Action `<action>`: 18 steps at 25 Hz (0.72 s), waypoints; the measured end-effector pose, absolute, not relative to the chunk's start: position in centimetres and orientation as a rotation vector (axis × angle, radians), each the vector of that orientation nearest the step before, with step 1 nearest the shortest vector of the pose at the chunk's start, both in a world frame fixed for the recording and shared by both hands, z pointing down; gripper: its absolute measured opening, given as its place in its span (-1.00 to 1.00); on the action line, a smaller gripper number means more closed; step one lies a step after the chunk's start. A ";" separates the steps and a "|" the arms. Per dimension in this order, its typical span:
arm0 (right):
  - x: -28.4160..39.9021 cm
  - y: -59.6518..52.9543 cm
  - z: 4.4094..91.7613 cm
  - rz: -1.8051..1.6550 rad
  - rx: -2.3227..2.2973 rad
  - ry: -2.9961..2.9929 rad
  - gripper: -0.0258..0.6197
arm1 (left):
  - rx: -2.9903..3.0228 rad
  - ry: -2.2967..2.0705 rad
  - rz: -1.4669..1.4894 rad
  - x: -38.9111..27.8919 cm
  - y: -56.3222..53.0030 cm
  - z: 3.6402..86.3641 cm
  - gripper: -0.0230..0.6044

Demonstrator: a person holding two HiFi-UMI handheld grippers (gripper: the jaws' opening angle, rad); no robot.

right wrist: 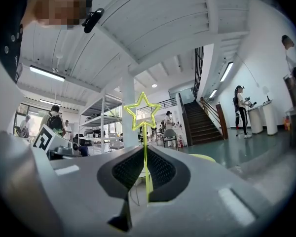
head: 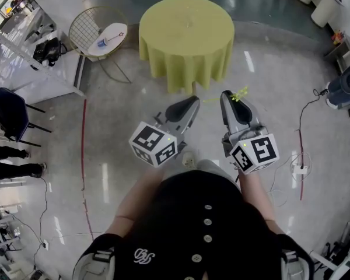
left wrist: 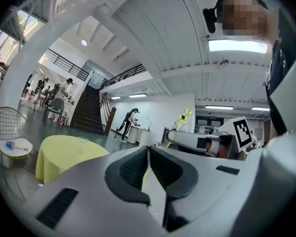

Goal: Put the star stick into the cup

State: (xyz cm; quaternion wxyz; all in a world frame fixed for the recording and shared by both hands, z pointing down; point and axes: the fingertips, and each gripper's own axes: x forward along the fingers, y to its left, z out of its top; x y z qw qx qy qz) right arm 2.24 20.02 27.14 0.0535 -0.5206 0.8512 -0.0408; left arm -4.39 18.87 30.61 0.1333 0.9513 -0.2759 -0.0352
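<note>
round table [head: 186, 37] with a yellow-green cloth stands just ahead of both my grippers, plain floor between us. off its left edge there's a wire chair [head: 88, 22] and a little white side table [head: 108, 50] with a small blue thing [head: 101, 42] and a thin stick lying on top. a dark chair [head: 9, 112] and someone's legs [head: 11, 162] are over at the left. cables and a power strip [head: 300, 169] lie on the floor to my right.

the star stick [right wrist: 145, 135] is in my right gripper [right wrist: 144, 154]. its jaws are clenched on the thin stem and the star stands upright above the tips, short of the table's near edge. my left gripper [left wrist: 148, 152] is level beside it, jaws pressed together on nothing.

the cup [left wrist: 82, 138] looks like a clear one sitting around the middle of the tabletop, away from the edges. can't tell what's in it.
</note>
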 end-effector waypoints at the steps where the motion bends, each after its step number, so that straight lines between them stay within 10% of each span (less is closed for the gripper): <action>1: 2.1 19.4 27.2 -0.128 -1.585 2.587 -0.87 | 2.756 -0.800 -0.099 -4.7 18.2 30.8 -0.85; 18: 2.0 12.6 28.6 -0.193 -1.592 2.603 -0.87 | 2.707 -0.822 -0.080 -5.6 11.4 32.2 -0.85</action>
